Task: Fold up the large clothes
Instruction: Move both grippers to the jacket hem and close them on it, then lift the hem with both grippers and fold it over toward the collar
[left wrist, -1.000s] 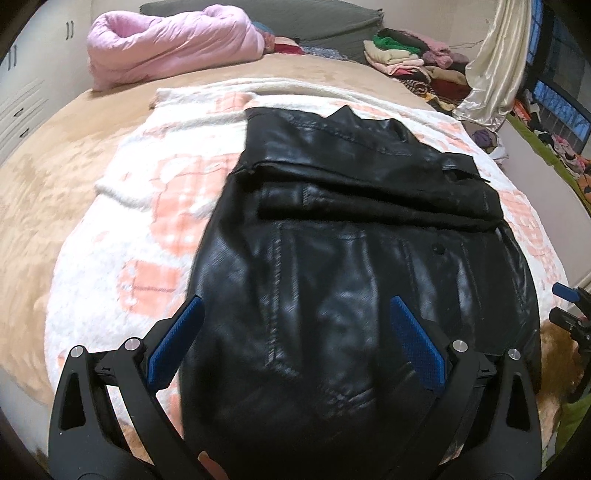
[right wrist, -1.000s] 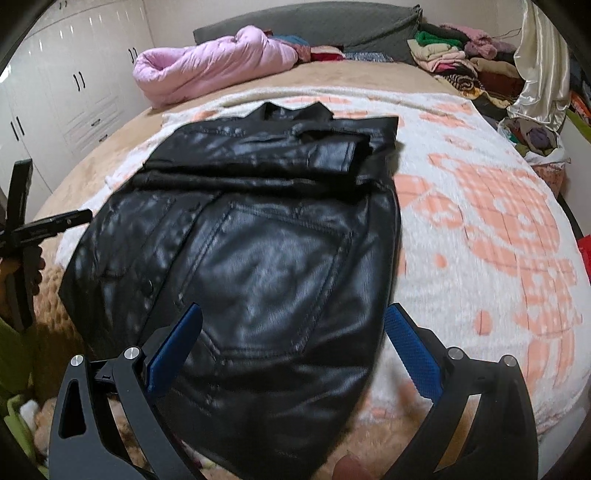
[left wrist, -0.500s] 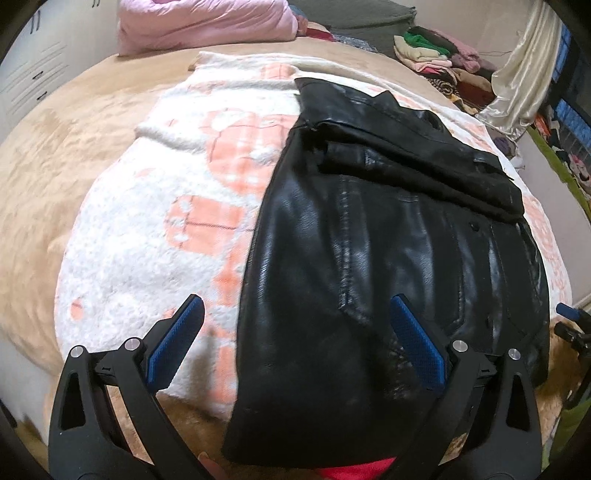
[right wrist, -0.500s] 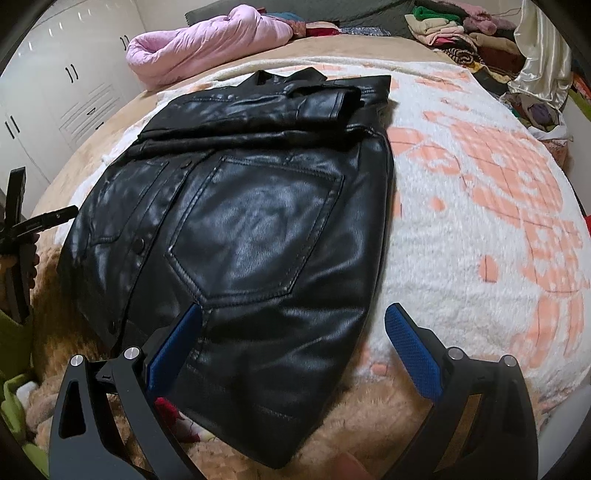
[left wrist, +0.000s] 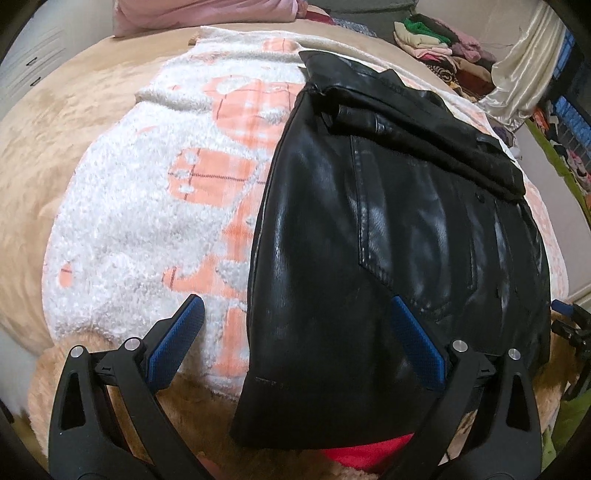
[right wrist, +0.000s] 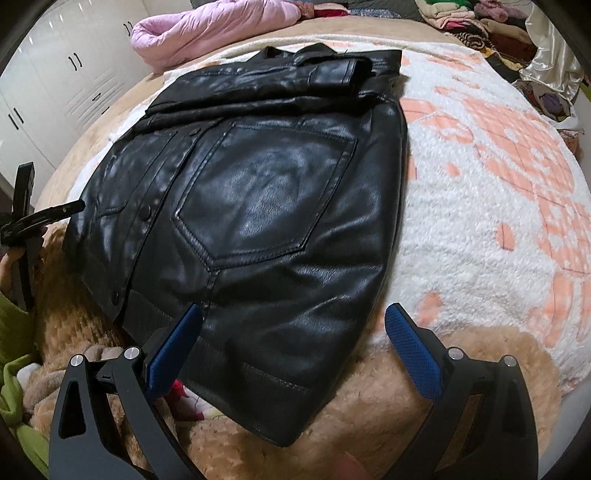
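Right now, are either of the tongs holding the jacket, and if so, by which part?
Nothing is held. Both the left tongs and right tongs are open, hovering near the jacket hem.

One black leather jacket (left wrist: 388,229), one fleece blanket (left wrist: 140,206), one pink duvet (right wrist: 218,26), two grippers.

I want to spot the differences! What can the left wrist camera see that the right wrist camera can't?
Only the left wrist view shows something red under the jacket's near hem. Only the right wrist view shows white cupboards and a big chest pocket. Both show the black leather jacket on the fluffy white and orange blanket, with both grippers open.
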`<state>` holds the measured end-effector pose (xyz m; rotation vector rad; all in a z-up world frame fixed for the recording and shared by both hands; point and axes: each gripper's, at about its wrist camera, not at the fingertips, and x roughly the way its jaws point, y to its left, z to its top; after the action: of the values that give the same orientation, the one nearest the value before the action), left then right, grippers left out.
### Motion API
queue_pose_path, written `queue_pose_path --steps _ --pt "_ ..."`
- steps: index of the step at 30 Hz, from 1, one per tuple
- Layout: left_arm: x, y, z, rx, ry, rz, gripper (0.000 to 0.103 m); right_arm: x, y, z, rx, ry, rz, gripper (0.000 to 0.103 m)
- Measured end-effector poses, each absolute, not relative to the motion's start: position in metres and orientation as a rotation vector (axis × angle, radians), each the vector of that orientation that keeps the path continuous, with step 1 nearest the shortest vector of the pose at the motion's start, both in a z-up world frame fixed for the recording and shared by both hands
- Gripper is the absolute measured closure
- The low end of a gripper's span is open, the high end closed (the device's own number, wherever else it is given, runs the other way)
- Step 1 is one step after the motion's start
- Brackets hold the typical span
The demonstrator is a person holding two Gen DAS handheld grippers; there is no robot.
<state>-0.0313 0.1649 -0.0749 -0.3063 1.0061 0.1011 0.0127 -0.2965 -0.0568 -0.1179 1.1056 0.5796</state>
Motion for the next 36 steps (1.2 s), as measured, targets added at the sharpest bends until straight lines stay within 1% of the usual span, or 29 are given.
queue_pose_path --steps 4,12,14,16,17,19,21,22,23,24,26,27,29,33,34,35,36 --pt "-0.032 0.164 -0.080 -0.300 1.021 0.102 0.010 0.013 -0.292 -0.064 -0.126 1.148 0.580 0.005" --pt "-0.034 0.168 -0.084 -0.307 1.032 0.105 0.010 0.007 -0.270 -0.085 -0.279 1.211 0.584 0.004" --pt "-0.032 0.169 -0.085 -0.308 1.036 0.103 0.010 0.005 -0.270 -0.084 -0.273 1.205 0.605 0.007" --pt "-0.032 0.169 -0.087 -0.304 1.040 0.100 0.010 0.005 -0.277 -0.079 -0.224 1.173 0.609 0.036" --pt "-0.032 0.170 -0.088 -0.303 1.041 0.099 0.010 0.005 -0.282 -0.076 -0.195 1.162 0.609 0.044" --pt "-0.031 0.171 -0.089 -0.307 1.042 0.100 0.010 0.009 -0.297 -0.070 -0.109 1.136 0.611 0.075" --pt "-0.031 0.172 -0.090 -0.312 1.043 0.094 0.010 0.010 -0.312 -0.060 -0.025 1.084 0.642 0.084" --pt "-0.031 0.172 -0.090 -0.308 1.044 0.091 0.010 0.010 -0.314 -0.054 -0.005 1.059 0.658 0.087" --pt "-0.031 0.172 -0.090 -0.305 1.043 0.087 0.012 0.009 -0.316 -0.049 0.010 1.034 0.670 0.088" --pt "-0.031 0.172 -0.089 -0.303 1.039 0.085 0.015 0.007 -0.318 -0.043 0.028 1.010 0.682 0.089" --pt "-0.031 0.173 -0.088 -0.298 1.029 0.082 0.029 0.008 -0.322 -0.031 0.078 0.951 0.709 0.091" --pt "-0.032 0.174 -0.087 -0.302 1.026 0.078 0.034 0.008 -0.324 -0.025 0.095 0.928 0.719 0.092" --pt "-0.034 0.173 -0.083 -0.322 1.011 0.045 0.066 0.010 -0.326 -0.013 0.130 0.864 0.739 0.092" --pt "-0.034 0.166 -0.080 -0.290 1.019 0.036 0.071 0.019 -0.324 0.005 0.158 0.795 0.748 0.093" --pt "-0.034 0.166 -0.079 -0.303 1.015 0.036 0.078 0.022 -0.322 0.007 0.166 0.783 0.750 0.093" --pt "-0.035 0.170 -0.077 -0.325 1.004 0.040 0.091 0.024 -0.320 0.008 0.171 0.773 0.751 0.094" --pt "-0.036 0.172 -0.074 -0.364 0.989 0.014 0.097 0.025 -0.319 0.008 0.176 0.764 0.752 0.094"
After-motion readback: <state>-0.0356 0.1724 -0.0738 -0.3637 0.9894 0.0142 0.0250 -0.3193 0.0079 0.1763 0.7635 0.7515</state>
